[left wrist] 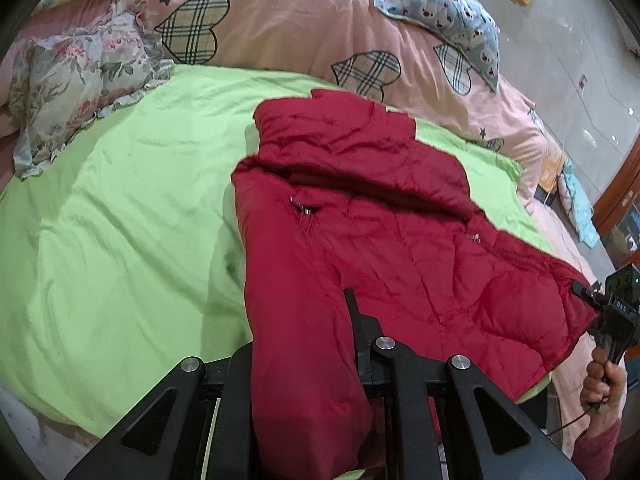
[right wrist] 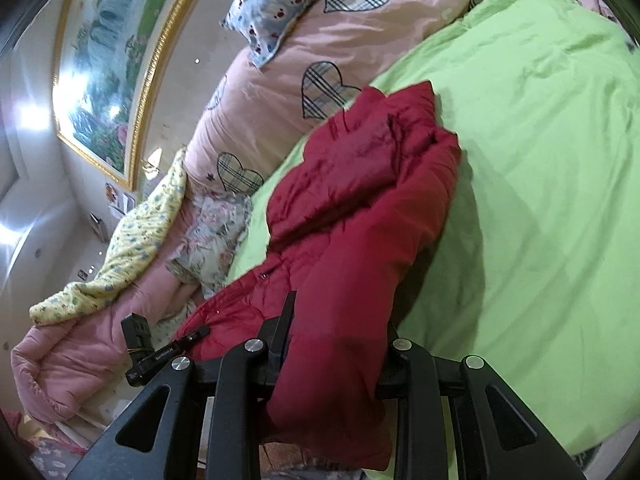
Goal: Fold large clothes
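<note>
A large red padded jacket (left wrist: 360, 220) lies on the green sheet (left wrist: 120, 220) of a bed. My left gripper (left wrist: 304, 360) is shut on the jacket's near left edge, with red fabric bunched between the jaws. My right gripper (right wrist: 332, 360) is shut on the jacket's (right wrist: 360, 200) other near edge; it also shows in the left wrist view (left wrist: 600, 304), gripping the jacket's right corner. In the right wrist view the left gripper (right wrist: 176, 344) shows at the jacket's far corner. The jacket's collar end points toward the pink quilt.
A pink quilt with plaid hearts (left wrist: 300, 20) lies bunched at the bed's far side. A floral pillow (left wrist: 76, 80) lies at the left, a blue pillow (left wrist: 444, 12) at the right. A gold-framed painting (right wrist: 112, 60) hangs on the wall.
</note>
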A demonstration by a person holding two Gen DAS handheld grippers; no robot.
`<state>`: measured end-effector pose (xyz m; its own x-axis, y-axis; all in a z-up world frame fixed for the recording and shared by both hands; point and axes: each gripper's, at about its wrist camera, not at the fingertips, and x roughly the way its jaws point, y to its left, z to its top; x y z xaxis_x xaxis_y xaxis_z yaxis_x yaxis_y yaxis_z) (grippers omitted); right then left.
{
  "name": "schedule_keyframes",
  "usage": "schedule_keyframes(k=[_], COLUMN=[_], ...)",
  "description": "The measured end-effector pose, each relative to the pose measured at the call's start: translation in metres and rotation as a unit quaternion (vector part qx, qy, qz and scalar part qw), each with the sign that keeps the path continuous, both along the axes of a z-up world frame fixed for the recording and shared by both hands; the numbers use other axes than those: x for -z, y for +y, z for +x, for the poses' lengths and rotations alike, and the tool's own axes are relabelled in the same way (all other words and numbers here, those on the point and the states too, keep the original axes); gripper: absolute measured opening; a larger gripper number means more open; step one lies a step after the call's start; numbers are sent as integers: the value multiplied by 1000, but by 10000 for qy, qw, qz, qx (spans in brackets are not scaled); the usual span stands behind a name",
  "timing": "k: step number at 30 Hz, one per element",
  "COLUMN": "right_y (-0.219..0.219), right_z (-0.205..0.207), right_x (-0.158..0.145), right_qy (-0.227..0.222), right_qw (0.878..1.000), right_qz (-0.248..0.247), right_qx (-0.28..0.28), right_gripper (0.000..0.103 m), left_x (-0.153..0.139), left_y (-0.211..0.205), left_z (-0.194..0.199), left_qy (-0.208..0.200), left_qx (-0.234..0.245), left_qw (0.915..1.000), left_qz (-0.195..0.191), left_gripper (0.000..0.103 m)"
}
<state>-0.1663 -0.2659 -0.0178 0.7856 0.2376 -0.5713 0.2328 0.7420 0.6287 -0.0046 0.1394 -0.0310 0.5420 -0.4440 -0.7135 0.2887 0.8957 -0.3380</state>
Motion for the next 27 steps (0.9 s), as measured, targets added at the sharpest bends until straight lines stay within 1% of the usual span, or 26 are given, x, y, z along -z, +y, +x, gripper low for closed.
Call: schedule_keyframes(k=[4, 8, 11, 16, 23, 27], right_y=[-6, -14, -22, -37, -61, -72], right_z=[9, 20, 28, 49, 83, 110], right_x=[-10, -23, -26, -27, -30, -35], right_qy=[-190, -352, -451, -430, -428, -374], right_qw=[9998, 9989, 9983, 9978, 9963, 9955], right_qz=[-20, -210, -209, -176, -185, -343], right_qx=[87, 228, 304, 476, 727, 804], right_gripper=[26, 26, 26, 26, 26, 26], left_x=[-7, -14, -18, -20, -30, -31], left_y=[0, 0, -1, -6, -25, -37], left_z=[12, 24, 34, 57, 103, 129], left_qy=[-115, -183, -240, -189, -160, -170], left_qx=[-90, -266, -347, -506, -780, -919], left_qw=[9998, 9993, 9989, 9981, 9963, 9952], left_qz=[-103, -207, -199, -299, -327, -300], left_gripper=[15, 15, 16, 17, 17, 17])
